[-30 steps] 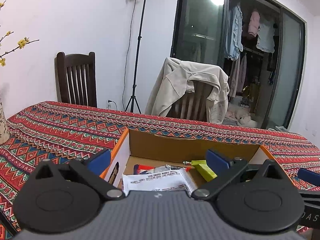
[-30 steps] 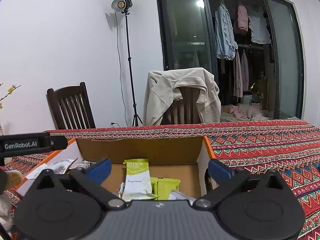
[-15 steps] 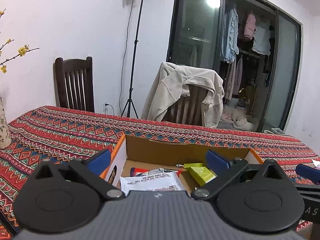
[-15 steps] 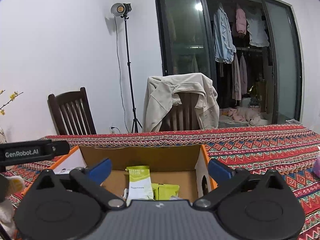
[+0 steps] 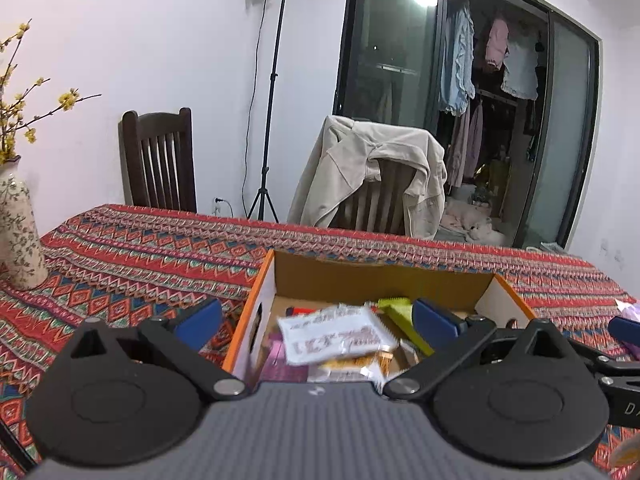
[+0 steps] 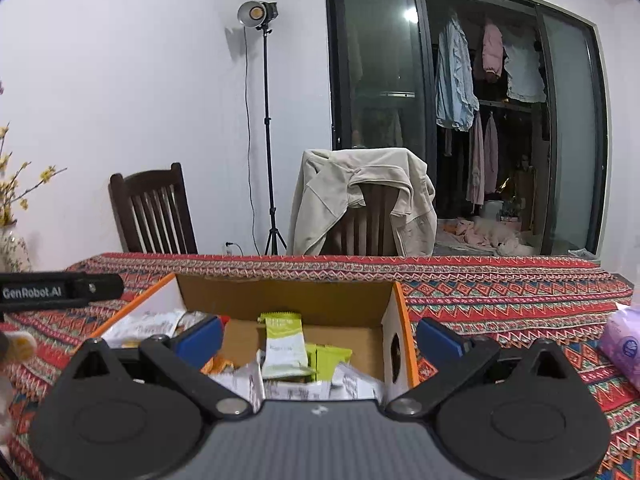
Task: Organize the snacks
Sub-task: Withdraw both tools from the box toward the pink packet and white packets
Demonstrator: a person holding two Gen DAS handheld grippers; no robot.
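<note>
An open cardboard box with orange edges [image 5: 384,276] [image 6: 288,296] sits on the patterned tablecloth and holds several snack packets. A white packet with red print [image 5: 336,334] lies on top at the box's left; green packets [image 6: 284,344] lie in the middle. My left gripper [image 5: 316,320] is open and empty, its blue pads [image 5: 198,322] spread above the box's left part. My right gripper [image 6: 320,336] is open and empty above the box's right part. The left gripper's arm [image 6: 60,290] shows at the left of the right wrist view.
A patterned vase with yellow flowers [image 5: 18,224] stands at the table's left. A purple packet [image 6: 624,344] lies on the cloth at the right. Two chairs [image 5: 160,160], one draped with a beige jacket [image 5: 372,180], and a light stand [image 6: 268,128] are behind the table.
Both grippers have risen and tilted down a little, so more of the box's inside shows. The white packet now looks blurred, tilted and higher in the box. Both stay open.
</note>
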